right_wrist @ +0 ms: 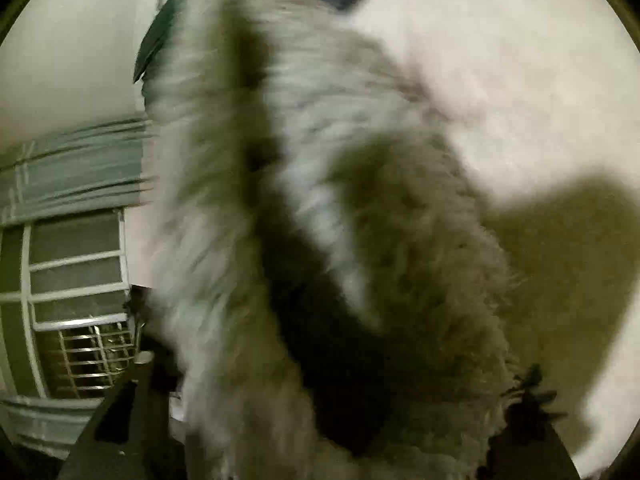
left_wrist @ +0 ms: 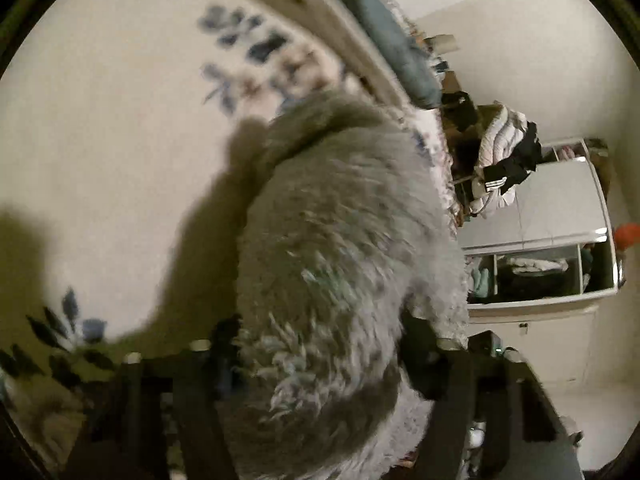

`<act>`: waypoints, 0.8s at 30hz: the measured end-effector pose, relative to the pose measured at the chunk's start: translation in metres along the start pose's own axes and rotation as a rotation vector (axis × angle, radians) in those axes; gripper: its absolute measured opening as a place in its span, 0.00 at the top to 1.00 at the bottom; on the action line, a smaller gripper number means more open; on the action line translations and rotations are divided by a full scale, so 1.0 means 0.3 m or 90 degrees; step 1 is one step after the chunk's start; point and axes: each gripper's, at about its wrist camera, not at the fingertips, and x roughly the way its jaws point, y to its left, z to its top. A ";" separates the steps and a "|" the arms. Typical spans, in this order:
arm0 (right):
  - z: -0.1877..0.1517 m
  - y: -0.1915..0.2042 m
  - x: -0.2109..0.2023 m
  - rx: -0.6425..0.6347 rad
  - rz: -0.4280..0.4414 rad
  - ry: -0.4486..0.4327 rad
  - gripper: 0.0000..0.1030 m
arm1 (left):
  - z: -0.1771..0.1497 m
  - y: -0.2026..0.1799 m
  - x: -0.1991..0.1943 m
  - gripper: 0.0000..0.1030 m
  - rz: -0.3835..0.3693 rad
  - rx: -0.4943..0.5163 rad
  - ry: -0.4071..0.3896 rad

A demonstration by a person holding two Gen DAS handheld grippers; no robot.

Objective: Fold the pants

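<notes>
Pants (left_wrist: 332, 248): grey, fluffy fleece, bunched on the bed (left_wrist: 104, 128), whose white cover has a blue flower print. In both wrist views the fabric runs from the bed surface back between the fingers and fills the near field.

Left gripper (left_wrist: 320, 364): jaws partway open, a thick wad of fleece between them. The fingers flank the pile closely; it looks gripped, though fuzz hides the pad contact.

Right gripper (right_wrist: 320, 420): same posture, jaws about half spread, fleece packed between the dark fingers. View is motion-blurred; I cannot tell whether the pads press or only bracket the cloth.

Step in hand, as judged: taking hold of one end of the pants with both grippers, ahead of a lift or carry-over fold.

Next move calls for: firm closure on both sides, then drawing the two holds level so the fabric spreads flat instead of staying in a lump.

Surroundings: wardrobe (left_wrist: 560, 208) beyond the bed edge; window (right_wrist: 76, 272) in the right view.
</notes>
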 end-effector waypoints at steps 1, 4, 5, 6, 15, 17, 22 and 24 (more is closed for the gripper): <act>-0.002 0.019 -0.015 -0.004 -0.003 -0.003 0.56 | 0.002 -0.015 -0.015 0.52 -0.009 -0.001 -0.005; 0.006 0.099 -0.054 -0.037 -0.010 -0.015 0.58 | 0.014 -0.058 -0.059 0.54 -0.039 -0.014 -0.033; 0.014 0.136 -0.071 -0.055 -0.015 -0.020 0.58 | 0.021 -0.072 -0.068 0.54 -0.041 -0.010 -0.041; 0.025 0.171 -0.087 -0.069 -0.017 -0.025 0.59 | 0.029 -0.083 -0.076 0.55 -0.047 -0.011 -0.047; 0.218 0.487 -0.232 -0.148 -0.015 -0.079 0.59 | 0.303 -0.266 -0.191 0.55 -0.095 0.018 -0.110; 0.284 0.574 -0.301 -0.162 -0.009 -0.097 0.59 | 0.436 -0.324 -0.208 0.55 -0.098 0.033 -0.122; 0.550 0.757 -0.195 -0.164 0.016 -0.143 0.59 | 0.831 -0.432 -0.179 0.55 -0.084 0.076 -0.134; 0.699 0.785 -0.119 -0.156 0.020 -0.155 0.59 | 0.948 -0.426 -0.144 0.55 -0.069 0.088 -0.134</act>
